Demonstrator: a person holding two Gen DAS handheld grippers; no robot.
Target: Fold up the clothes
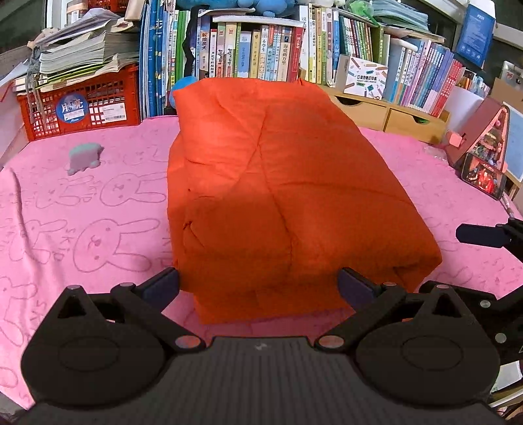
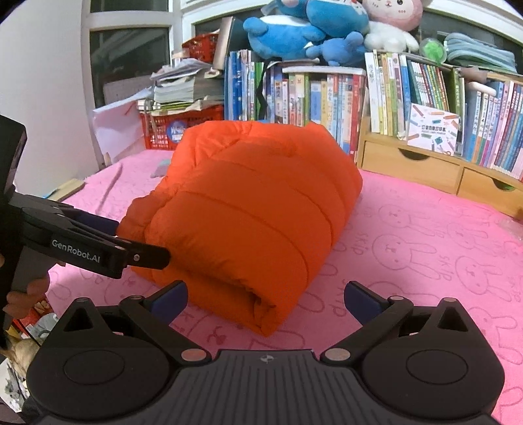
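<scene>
Right, I'm looking at a puffy orange quilted jacket [image 1: 278, 183], folded into a thick block and lying in the middle of the bench, which is covered by a pink towel-like cloth printed with rabbit outlines [image 1: 85, 209]. My left gripper [image 1: 258, 284] has its fingers spread wide; the jacket's near edge sits between the two blue pads, but neither pad presses on it. My right gripper [image 2: 266, 299] also has its fingers spread fully apart, nothing pinched; the jacket's folded corner lies just ahead, between the tips and apart from both. In the right wrist view the left gripper's black finger comes in from the left edge, tip right at the jacket's bunched side; I can't tell if it touches. In the left wrist view a blue-padded finger of the right gripper pokes in at the right edge, apart from the jacket. A small grey-green soft toy [image 1: 84, 158] lies on the cloth, well left of the jacket. Behind the bench: a red plastic crate [image 1: 81, 108] stacked with papers, a row of upright books [image 1: 255, 52], a wooden drawer unit [image 2: 415, 166], blue plush toys [image 2: 307, 29] on top of the books. A phone with a lit screen [image 1: 483, 175] leans at the far right.
</scene>
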